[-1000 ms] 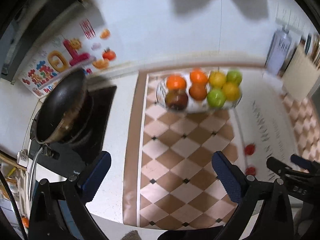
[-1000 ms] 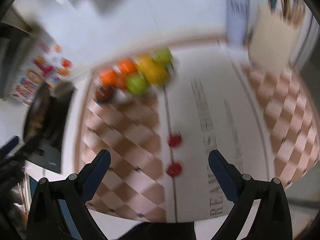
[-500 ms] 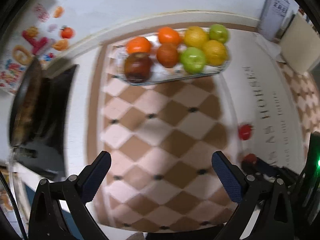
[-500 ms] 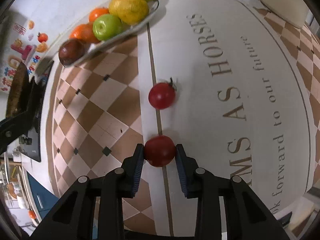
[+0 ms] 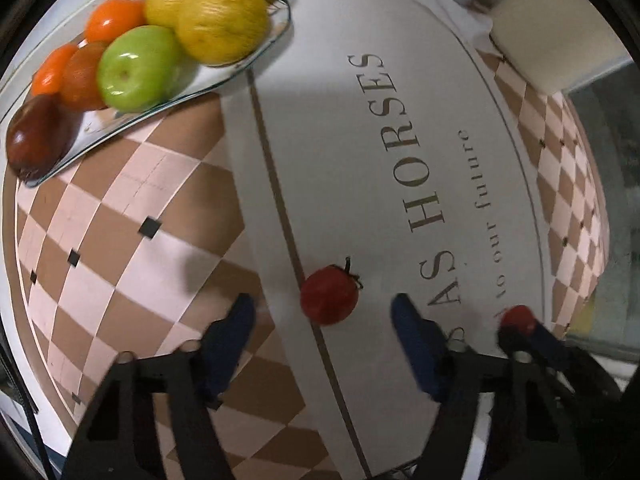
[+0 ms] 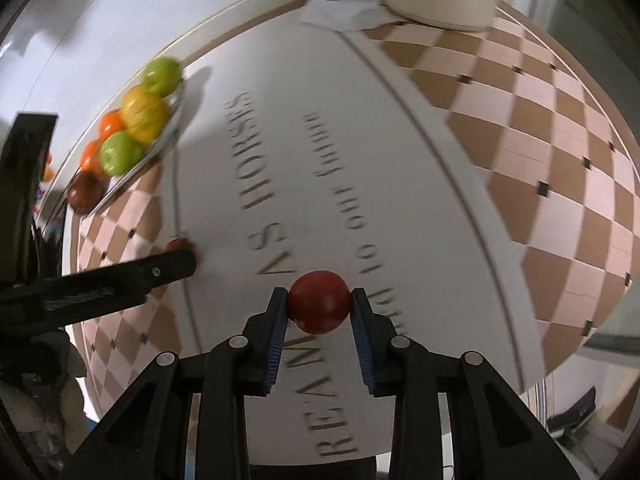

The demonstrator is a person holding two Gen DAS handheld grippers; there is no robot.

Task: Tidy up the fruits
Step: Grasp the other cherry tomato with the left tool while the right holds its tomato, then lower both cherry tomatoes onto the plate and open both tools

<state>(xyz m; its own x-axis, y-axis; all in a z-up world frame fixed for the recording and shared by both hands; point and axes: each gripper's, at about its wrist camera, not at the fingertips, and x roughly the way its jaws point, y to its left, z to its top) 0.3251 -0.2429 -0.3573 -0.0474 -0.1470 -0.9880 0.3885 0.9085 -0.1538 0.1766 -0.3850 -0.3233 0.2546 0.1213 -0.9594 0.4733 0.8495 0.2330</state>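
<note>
**Left tool dropped onto second tomato**

Your left gripper [image 5: 324, 320] has come down, fingers wide apart around the loose tomato [image 5: 329, 294]. Right gripper [image 6: 320, 306] stays clamped on its tomato [image 6: 319, 301]. Beyond, the fruit plate [image 5: 224, 74].

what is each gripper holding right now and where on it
The right gripper clamps a round red tomato across its two sides. The left gripper is open around another stemmed red tomato, holding nothing.

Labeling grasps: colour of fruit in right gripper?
Red fruit, clearest in right wrist view.
</note>
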